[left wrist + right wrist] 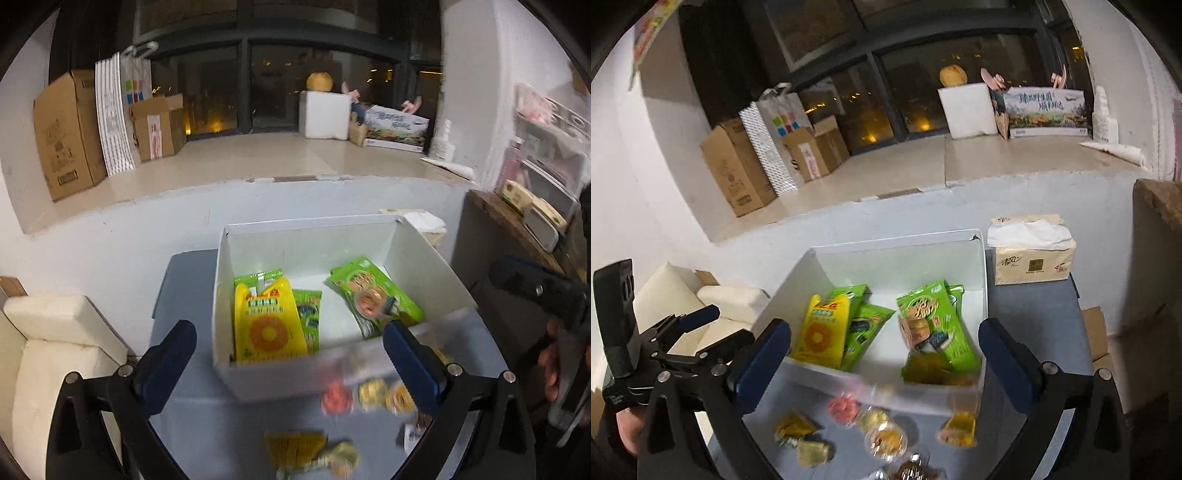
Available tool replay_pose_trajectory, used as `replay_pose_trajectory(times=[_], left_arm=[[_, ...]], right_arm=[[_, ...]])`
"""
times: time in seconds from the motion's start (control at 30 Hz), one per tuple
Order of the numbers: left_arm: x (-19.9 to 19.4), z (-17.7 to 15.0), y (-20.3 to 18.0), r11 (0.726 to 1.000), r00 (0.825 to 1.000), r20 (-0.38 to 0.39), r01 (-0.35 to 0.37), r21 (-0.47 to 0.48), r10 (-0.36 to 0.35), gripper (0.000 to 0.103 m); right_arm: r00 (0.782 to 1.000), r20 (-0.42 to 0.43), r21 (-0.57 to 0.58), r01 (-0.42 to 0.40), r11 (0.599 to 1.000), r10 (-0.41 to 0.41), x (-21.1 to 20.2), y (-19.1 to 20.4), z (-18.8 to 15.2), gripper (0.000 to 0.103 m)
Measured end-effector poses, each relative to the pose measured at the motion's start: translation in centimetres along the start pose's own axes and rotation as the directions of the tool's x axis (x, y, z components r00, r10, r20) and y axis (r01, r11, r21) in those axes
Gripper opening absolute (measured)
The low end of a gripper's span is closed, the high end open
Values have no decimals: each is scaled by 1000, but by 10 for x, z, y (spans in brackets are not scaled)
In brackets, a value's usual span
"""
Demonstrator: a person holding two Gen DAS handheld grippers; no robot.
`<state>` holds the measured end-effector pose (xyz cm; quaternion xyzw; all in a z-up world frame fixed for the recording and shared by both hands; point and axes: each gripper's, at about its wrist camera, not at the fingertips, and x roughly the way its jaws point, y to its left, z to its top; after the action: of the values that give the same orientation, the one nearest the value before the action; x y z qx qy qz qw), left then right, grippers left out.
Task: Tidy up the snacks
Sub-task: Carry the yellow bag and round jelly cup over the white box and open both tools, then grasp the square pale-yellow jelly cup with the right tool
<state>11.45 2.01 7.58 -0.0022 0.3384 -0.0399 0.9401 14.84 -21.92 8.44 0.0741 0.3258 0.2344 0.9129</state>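
One white box (975, 258) stands open on the blue-grey table (1034, 302), the largest thing in play, and the packets already in it lie in two groups. On the left a yellow packet (822, 332) leans against at least two green packets (866, 332); on the right are at least two more green packets (931, 325), with something yellowish and blurred at their near end.

Two grippers face the box. The left gripper (291, 365) has its fingers spread wide with nothing between the pads, and the right gripper (886, 365) is the same, wide apart and empty. In my judgement this is the gap between two placements: both tools are free, and the loose snacks are still to go in.

About seven or eight small snacks (886, 441) lie on the table just in front of the box's near wall; blur prevents an exact count. Among them are one pink round cup (844, 408), two or three yellow round cups, one yellow jelly cup (960, 428) and two or three small yellow wrapped pieces (794, 428).

The next move likely calls for lowering one gripper over a single cup, closing gently on its rim, then lifting it over the near wall.
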Motion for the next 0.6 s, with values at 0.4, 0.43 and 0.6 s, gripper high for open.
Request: replay_pose_trajectory(times=[0.4, 0.43, 0.6], left_arm=[[-71, -109, -1, 997, 1000, 5, 30, -74, -30, 103], [-72, -117, 0, 996, 1000, 8, 31, -82, -30, 103], [-61, -138, -4, 998, 1000, -15, 10, -65, -11, 103]], right_arm=[[999, 31, 79, -12, 997, 10, -83, 16, -111, 103], [1000, 22, 91, -16, 996, 14, -83, 16, -119, 103], [1000, 19, 81, 12, 997, -14, -72, 17, -152, 103]])
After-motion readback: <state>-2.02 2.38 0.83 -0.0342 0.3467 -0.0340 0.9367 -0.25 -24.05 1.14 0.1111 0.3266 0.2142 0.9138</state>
